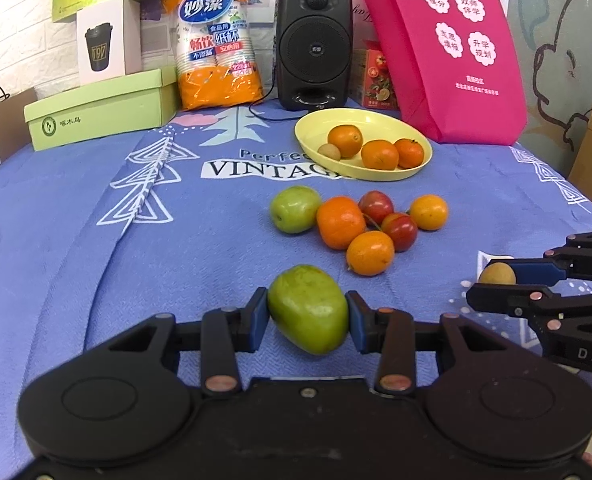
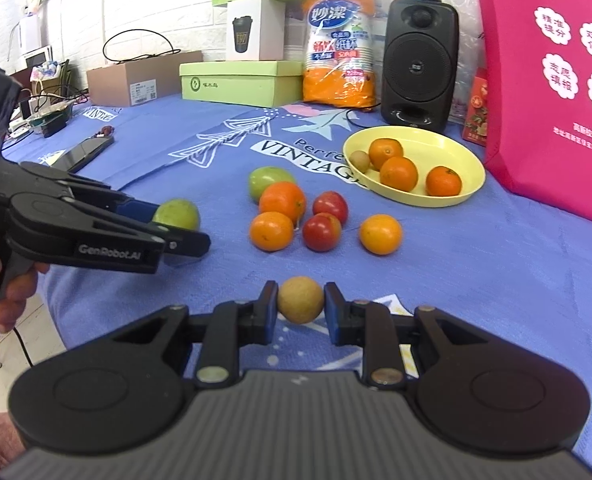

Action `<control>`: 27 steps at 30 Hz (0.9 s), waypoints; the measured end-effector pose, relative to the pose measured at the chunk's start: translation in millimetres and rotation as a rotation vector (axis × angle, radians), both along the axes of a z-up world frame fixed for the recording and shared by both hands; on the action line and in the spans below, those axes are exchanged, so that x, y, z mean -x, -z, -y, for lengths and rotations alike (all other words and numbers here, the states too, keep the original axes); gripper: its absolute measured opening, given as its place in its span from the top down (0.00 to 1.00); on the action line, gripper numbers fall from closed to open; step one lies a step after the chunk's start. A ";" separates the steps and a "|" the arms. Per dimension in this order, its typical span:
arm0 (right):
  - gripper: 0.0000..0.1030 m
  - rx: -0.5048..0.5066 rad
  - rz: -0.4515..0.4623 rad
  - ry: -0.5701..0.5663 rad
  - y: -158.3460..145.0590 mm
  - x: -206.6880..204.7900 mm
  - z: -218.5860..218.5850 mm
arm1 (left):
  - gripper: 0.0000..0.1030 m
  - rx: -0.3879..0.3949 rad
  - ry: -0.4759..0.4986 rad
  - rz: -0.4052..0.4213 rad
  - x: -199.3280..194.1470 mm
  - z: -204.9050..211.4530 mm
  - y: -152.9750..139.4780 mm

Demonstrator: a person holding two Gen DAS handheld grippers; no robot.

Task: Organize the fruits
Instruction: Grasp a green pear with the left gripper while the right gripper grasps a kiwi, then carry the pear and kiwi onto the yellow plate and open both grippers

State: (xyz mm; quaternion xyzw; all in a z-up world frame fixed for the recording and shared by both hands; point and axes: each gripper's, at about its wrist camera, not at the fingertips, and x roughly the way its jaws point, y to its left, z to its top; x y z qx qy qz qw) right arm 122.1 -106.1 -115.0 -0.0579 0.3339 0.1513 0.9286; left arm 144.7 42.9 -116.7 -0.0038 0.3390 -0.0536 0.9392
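My left gripper [image 1: 307, 312] is shut on a green fruit [image 1: 308, 308] just above the blue cloth; it also shows in the right wrist view [image 2: 176, 214]. My right gripper [image 2: 300, 304] is shut on a small tan longan [image 2: 300, 299], seen at the right in the left wrist view [image 1: 497, 274]. A yellow plate [image 1: 376, 174] behind holds three oranges and a longan [image 1: 329, 152]. Between the plate and the grippers lie loose fruits: a green one [image 1: 295, 209], three oranges [image 1: 340, 222] and two red ones [image 1: 400, 231].
A black speaker [image 1: 314, 46], an orange bag of paper cups [image 1: 216, 40], a green box [image 1: 100, 110] and a pink bag [image 1: 448, 48] line the back of the table. A phone [image 2: 86, 152] lies at the left.
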 end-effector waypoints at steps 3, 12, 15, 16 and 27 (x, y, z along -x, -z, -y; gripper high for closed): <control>0.77 -0.005 0.001 0.013 -1.6 2.3 6.2 | 0.61 -0.002 0.014 0.007 2.4 2.2 -5.4; 0.77 -0.015 0.013 0.068 -6.0 -5.6 34.4 | 0.61 -0.020 0.069 0.029 -12.4 12.0 -20.7; 0.77 -0.022 0.017 0.075 -8.8 -14.7 42.6 | 0.61 -0.028 0.090 0.026 -27.5 15.7 -23.2; 0.77 -0.023 0.021 0.075 -10.4 -18.7 45.0 | 0.61 -0.033 0.095 0.029 -33.2 17.2 -24.8; 0.77 0.027 0.102 0.077 -38.6 -99.5 54.1 | 0.61 -0.070 0.133 0.046 -132.2 35.9 -40.3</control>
